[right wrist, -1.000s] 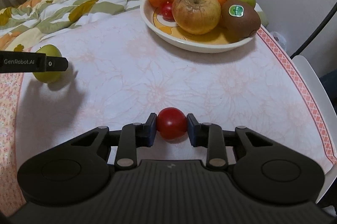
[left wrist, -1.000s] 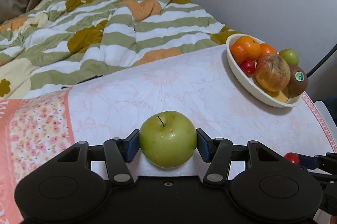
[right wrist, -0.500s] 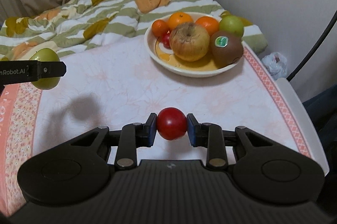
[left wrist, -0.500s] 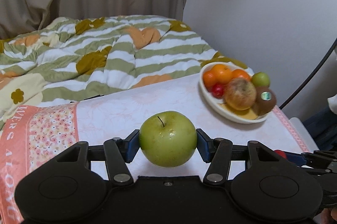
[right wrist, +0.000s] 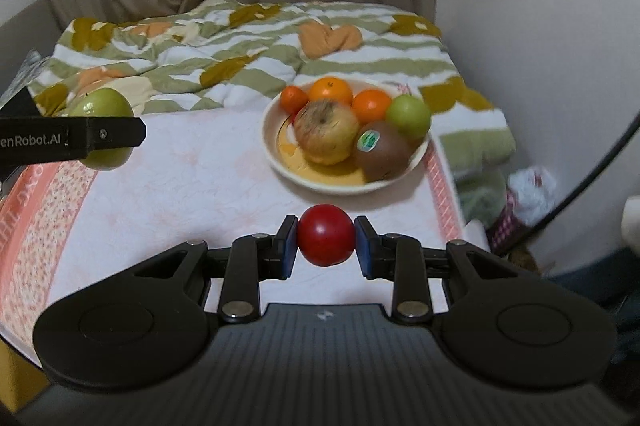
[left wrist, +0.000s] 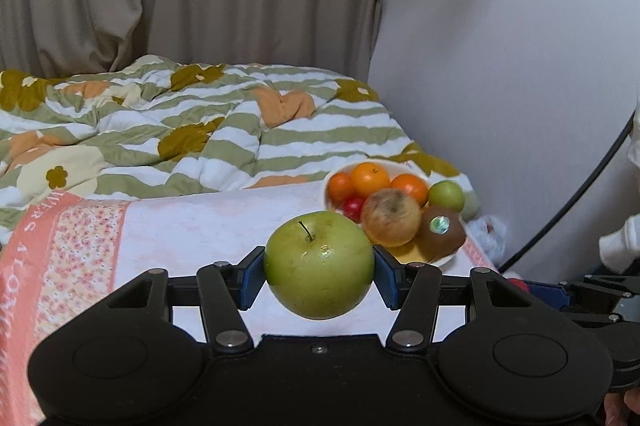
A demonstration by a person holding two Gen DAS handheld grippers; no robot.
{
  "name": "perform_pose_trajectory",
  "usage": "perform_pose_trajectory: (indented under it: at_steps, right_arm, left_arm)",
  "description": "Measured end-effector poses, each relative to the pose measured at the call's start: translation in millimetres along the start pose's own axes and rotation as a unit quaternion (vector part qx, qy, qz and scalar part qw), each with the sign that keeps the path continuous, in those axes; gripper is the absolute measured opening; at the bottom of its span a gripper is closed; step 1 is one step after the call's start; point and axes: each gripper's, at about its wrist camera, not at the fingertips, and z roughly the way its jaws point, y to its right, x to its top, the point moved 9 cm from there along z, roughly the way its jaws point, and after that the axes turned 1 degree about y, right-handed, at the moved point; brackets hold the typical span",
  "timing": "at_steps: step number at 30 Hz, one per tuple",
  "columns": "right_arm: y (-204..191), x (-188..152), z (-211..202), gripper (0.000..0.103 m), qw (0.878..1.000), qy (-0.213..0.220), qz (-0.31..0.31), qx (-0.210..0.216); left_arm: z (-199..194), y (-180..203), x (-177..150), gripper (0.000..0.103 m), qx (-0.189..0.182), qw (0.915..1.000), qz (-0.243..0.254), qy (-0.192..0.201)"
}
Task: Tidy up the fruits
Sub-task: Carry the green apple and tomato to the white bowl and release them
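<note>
My left gripper [left wrist: 319, 266] is shut on a green apple [left wrist: 319, 264] and holds it above the table. In the right wrist view the apple [right wrist: 102, 105] shows at the far left behind the left gripper's finger [right wrist: 72, 141]. My right gripper [right wrist: 326, 236] is shut on a small red fruit [right wrist: 326, 236], held above the table in front of the white bowl [right wrist: 344, 183]. The bowl [left wrist: 440, 260] holds oranges, a yellowish apple [right wrist: 326, 131], a kiwi with a sticker [right wrist: 382, 149], a small green fruit and a red one.
The table wears a pale floral cloth [right wrist: 180, 185] with a pink patterned border. A bed with a green-striped quilt [left wrist: 180, 129] lies behind it. A white wall is at the right, curtains behind. A black cable [right wrist: 592, 177] and bags [right wrist: 528, 189] are right of the table.
Both grippers have risen and drawn back from the table with their fruits still held. The bowl now looks smaller and farther off.
</note>
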Motion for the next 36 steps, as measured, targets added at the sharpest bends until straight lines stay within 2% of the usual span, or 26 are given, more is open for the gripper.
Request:
perform_pose_trajectory:
  at_steps: [8,16,29,36]
  right_arm:
    - [44.4,31.3,5.4,0.045,0.999,0.022,-0.044,0.021]
    - [71.1,65.7,36.5,0.045,0.999,0.028,-0.035,0.03]
    - [77.1,100.1,105.9,0.045,0.999,0.007,-0.022,0.029]
    - [77.9,108.9,129.5,0.045,0.999,-0.001,-0.018,0.033]
  left_arm:
    - [20.8,34.4,9.9,0.06,0.015,0.9997,-0.019,0.01]
    - [66.7,41.5,22.6,0.06,0.02,0.9994,-0.029,-0.004]
    - [155.5,25.0,37.9,0.06,0.028,0.9985,-0.004,-0.047]
    - [182.3,24.3,36.9,0.06,0.032,0.9971,0.021,-0.065]
